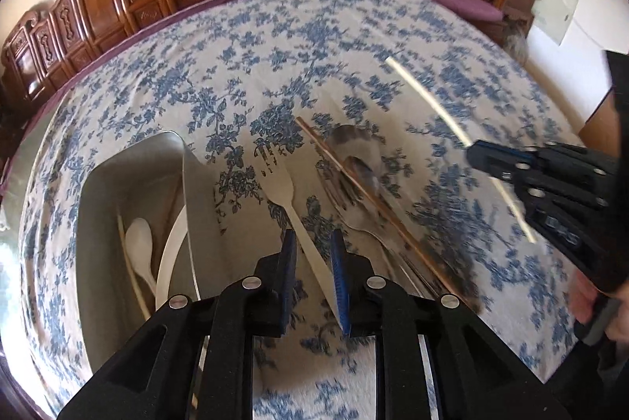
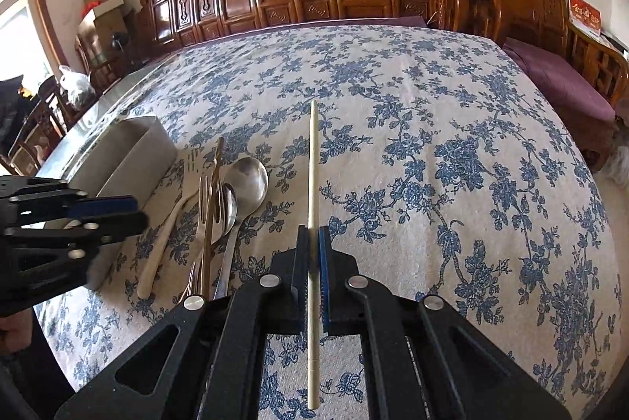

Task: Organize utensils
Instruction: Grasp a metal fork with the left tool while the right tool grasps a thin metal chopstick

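Clamped between the pads of the right gripper [image 2: 313,255], its jaws fully closed on it, a pale chopstick [image 2: 313,160] juts forward above the flowered tabletop [image 2: 452,113]; it looks light, stiff and smooth, so the grip partway along its shaft should keep it from swivelling. Beside the steel bin [image 1: 129,176] at the tabletop's left edge, the left gripper [image 1: 312,263] hovers narrowly parted and empty over the pale fork [image 1: 289,196], whose thin, flat handle is best pinched across its width.

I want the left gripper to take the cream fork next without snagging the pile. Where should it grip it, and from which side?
Grip the cream fork on its bare handle, near the end closest to the left gripper, coming down from above with a finger on each side. It lies flat on the tablecloth, and that stretch sits clear of the metal bin and the metal spoons, so a snag looks unlikely.
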The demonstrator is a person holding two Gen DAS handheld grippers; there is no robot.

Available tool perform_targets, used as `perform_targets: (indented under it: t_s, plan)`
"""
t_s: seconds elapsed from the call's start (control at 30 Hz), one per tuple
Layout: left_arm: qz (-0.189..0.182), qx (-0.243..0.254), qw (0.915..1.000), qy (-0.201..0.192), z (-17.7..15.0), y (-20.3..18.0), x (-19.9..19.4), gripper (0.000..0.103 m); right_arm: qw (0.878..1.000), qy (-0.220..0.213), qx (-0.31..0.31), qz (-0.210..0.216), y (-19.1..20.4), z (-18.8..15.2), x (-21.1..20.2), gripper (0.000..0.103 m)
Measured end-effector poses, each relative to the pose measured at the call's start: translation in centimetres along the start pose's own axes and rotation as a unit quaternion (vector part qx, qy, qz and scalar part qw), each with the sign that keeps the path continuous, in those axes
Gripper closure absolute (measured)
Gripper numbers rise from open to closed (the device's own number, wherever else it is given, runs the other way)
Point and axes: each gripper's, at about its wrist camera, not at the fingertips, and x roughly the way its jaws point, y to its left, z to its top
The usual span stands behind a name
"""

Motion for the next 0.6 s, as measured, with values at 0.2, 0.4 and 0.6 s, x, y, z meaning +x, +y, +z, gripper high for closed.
perform_targets:
  t_s: [0.2, 0.4, 0.6]
  plan:
    - [0.022, 0.005, 0.9989, 0.04, 0.9, 0.1, 2.8, 0.087, 1.0, -0.005, 0.0, 0.003, 0.1, 0.2, -0.1, 0.097]
    - [0.025, 0.007, 0.998, 0.057, 0.8, 0.0, 3.7, 0.087, 1.0, -0.005, 0.001, 0.003, 0.1, 0.3, -0.1, 0.097]
    - [0.0, -0.008, 0.9979, 0.064, 0.5, 0.2, 3.8, 0.087, 1.0, -0.003, -0.002, 0.0, 0.3, 0.2, 0.0, 0.097]
